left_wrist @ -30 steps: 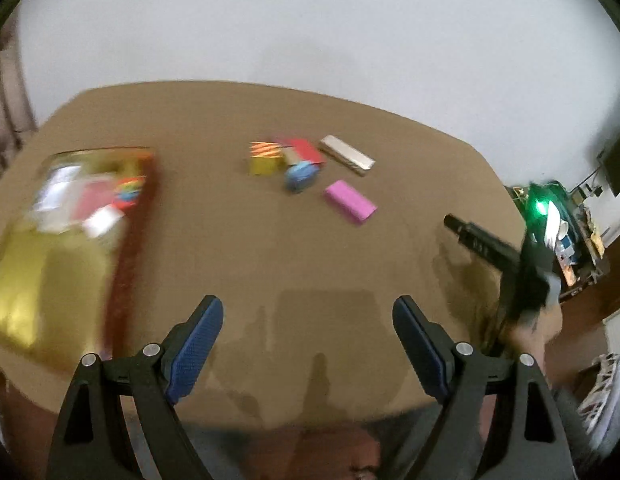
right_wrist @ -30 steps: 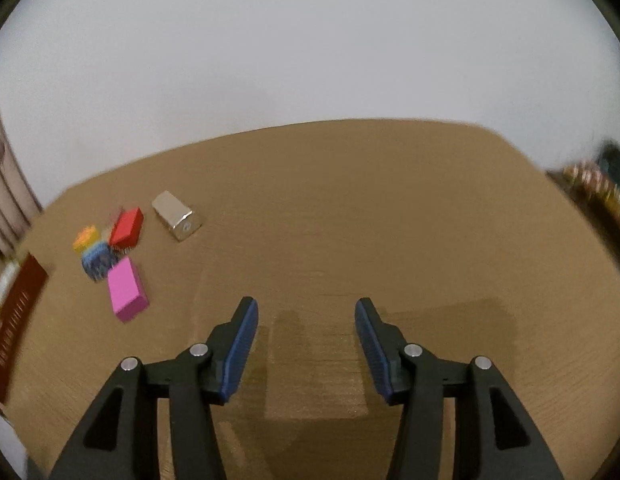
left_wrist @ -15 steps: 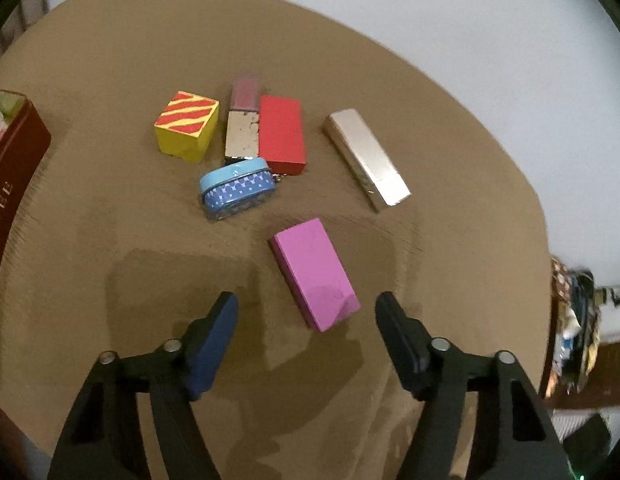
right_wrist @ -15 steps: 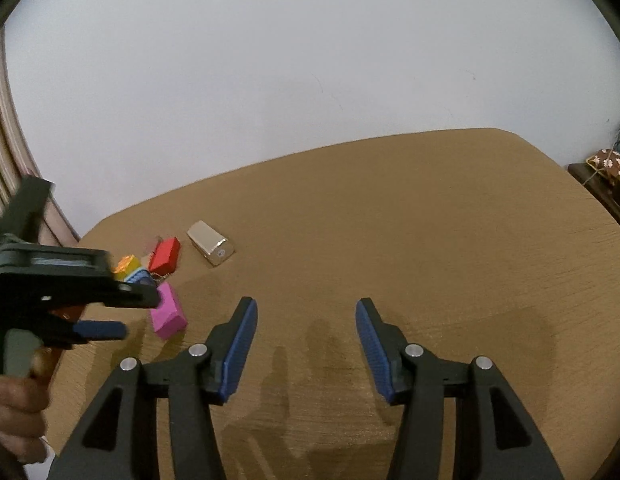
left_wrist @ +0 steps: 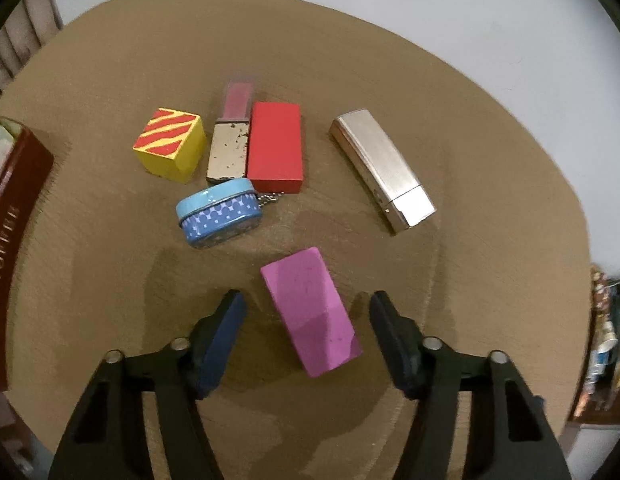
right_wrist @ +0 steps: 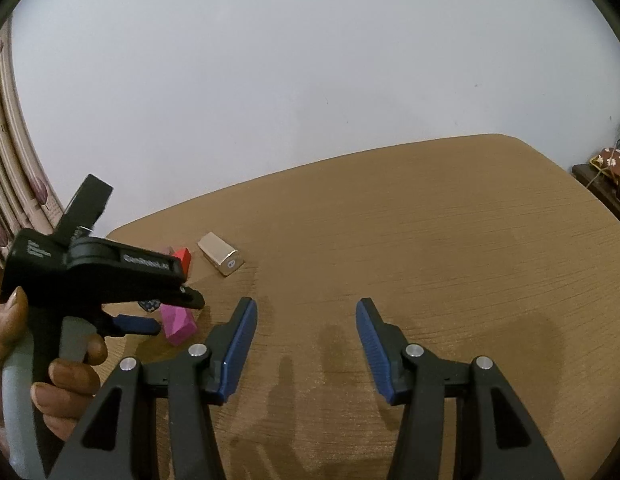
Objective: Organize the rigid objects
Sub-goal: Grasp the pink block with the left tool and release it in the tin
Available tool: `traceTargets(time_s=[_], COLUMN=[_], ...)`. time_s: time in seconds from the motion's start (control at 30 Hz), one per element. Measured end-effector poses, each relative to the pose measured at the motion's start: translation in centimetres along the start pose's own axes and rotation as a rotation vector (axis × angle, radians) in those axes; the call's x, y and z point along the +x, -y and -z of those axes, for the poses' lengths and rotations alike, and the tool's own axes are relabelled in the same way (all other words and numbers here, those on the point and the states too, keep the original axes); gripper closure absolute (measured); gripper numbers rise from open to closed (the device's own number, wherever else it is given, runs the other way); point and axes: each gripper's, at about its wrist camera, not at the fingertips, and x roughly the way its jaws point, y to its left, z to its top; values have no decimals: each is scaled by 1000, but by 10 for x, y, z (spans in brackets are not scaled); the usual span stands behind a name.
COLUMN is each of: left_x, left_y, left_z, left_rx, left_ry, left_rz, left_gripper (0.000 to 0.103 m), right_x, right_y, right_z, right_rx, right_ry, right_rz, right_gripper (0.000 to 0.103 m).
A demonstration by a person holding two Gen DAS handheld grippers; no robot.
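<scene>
A pink block lies flat on the brown table, angled between the spread fingers of the left gripper, which touch neither side of it. Beyond the block sit a blue tin, a red block, a worn gold case with a pink cap end, and a yellow cube striped in red, all clustered close together. A silver lighter lies apart to the right. A dark red box stands at the table's left edge. The right gripper, fingers wide apart and holding nothing, hangs over bare tabletop well right of the objects.
</scene>
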Motion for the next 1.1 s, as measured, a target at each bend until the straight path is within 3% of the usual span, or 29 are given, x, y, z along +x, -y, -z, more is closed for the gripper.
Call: traceTargets(time_s=[0.03, 0.07, 0.27, 0.47, 0.6, 0.8, 0.97, 1.1], left_x=[-1, -2, -16, -70, -119, -155, -143, -124], left_y=[3, 8, 0, -24, -72, -176, -261, -299], left_z=[4, 2, 25, 67, 73, 46, 11, -4], left_rx=[4, 3, 68, 169, 164, 148, 176, 202], left_ry=[9, 13, 3, 77, 153, 202, 197, 167], left_rz=[-15, -15, 55, 77, 59, -78, -207, -242], left_gripper=[73, 76, 76, 76, 76, 76, 76, 76], right_x=[0, 6, 12, 16, 22, 32, 40, 48], right_y=[0, -1, 0, 1, 0, -2, -5, -7], right_z=[-1, -1, -3, -3, -3, -4, -4, -3], right_rx=[2, 4, 23, 26, 24, 17, 9, 0], right_ry=[1, 2, 1, -11, -21, -45, -64, -85], right_rz=[1, 2, 8, 19, 27, 47, 66, 82], right_gripper=[50, 50, 50, 44, 41, 41, 41, 41])
